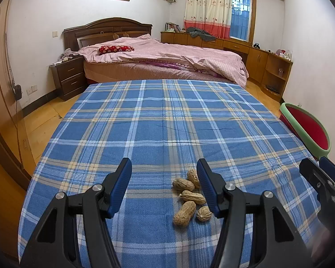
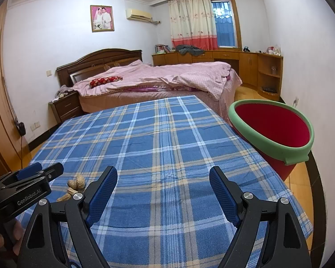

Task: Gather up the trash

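Observation:
Several peanut shells (image 1: pixel 189 197) lie in a small pile on the blue plaid cloth (image 1: pixel 167 120) near its front edge. My left gripper (image 1: pixel 165 166) is open and empty above the cloth, with the pile just inside its right finger (image 1: pixel 206 183). The pile also shows in the right wrist view (image 2: pixel 74 186), to the left of my right gripper (image 2: pixel 163 175), which is open and empty over the cloth. A red bin with a green rim (image 2: pixel 272 131) stands beside the table's right edge; it also shows in the left wrist view (image 1: pixel 308 127).
A bed with a pink quilt (image 1: pixel 163 60) stands behind the table. A dark nightstand (image 1: pixel 69 78) is at the left, wooden cabinets (image 1: pixel 256 58) along the right wall. My right gripper shows at the left view's right edge (image 1: pixel 323 178).

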Motion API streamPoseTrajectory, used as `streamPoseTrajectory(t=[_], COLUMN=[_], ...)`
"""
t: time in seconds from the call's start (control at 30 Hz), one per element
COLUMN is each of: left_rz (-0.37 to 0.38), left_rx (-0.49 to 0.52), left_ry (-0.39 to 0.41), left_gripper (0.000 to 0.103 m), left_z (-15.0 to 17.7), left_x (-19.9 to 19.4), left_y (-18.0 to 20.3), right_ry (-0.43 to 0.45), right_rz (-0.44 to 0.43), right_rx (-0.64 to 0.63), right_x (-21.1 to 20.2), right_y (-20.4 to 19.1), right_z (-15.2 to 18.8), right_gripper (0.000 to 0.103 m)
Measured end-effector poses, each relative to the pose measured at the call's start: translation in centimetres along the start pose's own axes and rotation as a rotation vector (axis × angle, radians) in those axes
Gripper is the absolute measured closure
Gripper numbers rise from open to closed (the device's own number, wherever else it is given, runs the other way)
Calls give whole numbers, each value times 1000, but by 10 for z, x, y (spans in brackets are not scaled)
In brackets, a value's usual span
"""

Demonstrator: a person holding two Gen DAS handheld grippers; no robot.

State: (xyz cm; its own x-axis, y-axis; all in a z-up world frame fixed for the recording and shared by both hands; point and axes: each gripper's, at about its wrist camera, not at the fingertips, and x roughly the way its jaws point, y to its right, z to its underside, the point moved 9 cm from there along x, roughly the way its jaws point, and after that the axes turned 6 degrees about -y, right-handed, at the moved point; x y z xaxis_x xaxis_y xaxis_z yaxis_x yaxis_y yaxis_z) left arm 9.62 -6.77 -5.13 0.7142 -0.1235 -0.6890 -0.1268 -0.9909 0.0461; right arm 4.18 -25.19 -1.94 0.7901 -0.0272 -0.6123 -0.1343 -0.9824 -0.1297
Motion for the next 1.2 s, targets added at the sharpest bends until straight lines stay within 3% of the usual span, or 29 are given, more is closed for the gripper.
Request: streamPoseTrajectory(t=[1.2], left_rz=[2], left_rx=[-2], left_ry=[3], left_gripper=[43], left_z=[0], left_x=[0], left_y=[-2], right_ry=[4], right_rz=[-1], right_rx=[-11], right_x=[-3], right_y=[-2], right_z=[-2], right_gripper=[18])
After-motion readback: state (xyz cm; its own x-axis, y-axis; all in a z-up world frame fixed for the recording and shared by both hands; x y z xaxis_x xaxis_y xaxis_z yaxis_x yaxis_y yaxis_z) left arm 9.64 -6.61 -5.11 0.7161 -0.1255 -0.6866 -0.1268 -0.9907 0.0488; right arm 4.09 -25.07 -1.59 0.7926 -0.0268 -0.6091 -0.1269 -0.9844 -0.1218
